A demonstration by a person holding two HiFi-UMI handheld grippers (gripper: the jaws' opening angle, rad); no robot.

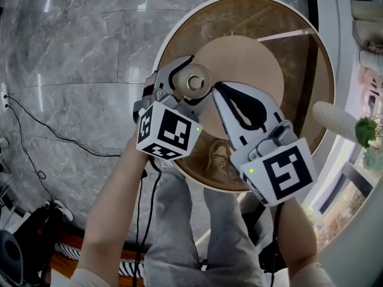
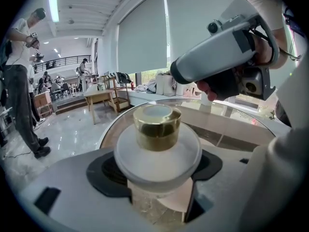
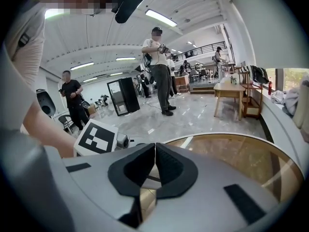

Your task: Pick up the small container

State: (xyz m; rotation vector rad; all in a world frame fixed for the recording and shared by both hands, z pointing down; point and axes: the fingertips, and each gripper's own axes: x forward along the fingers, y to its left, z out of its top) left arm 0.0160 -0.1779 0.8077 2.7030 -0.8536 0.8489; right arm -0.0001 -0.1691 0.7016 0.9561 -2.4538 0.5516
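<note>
Above a grey marble floor (image 1: 72, 52) and a round glass desk (image 1: 299, 70), the left gripper (image 1: 191, 82) pinches the small frosted-white container with a gold lid (image 2: 157, 129), upright between its fingers. The right gripper (image 3: 154, 154), just to the right, is empty with its fingers pressed together.

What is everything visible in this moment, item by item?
small container: one, white with gold lid, between the left jaws, over the table
round table: one, brown glass top, white rim, below both grippers
disc: one, beige, at the table's centre
floor: grey marble, around the table
cable: at least one, black, on the floor
bystanders: several, standing in the hall behind
left gripper: one, grey and black, shut on the container
right gripper: one, grey and black, shut, empty
</note>
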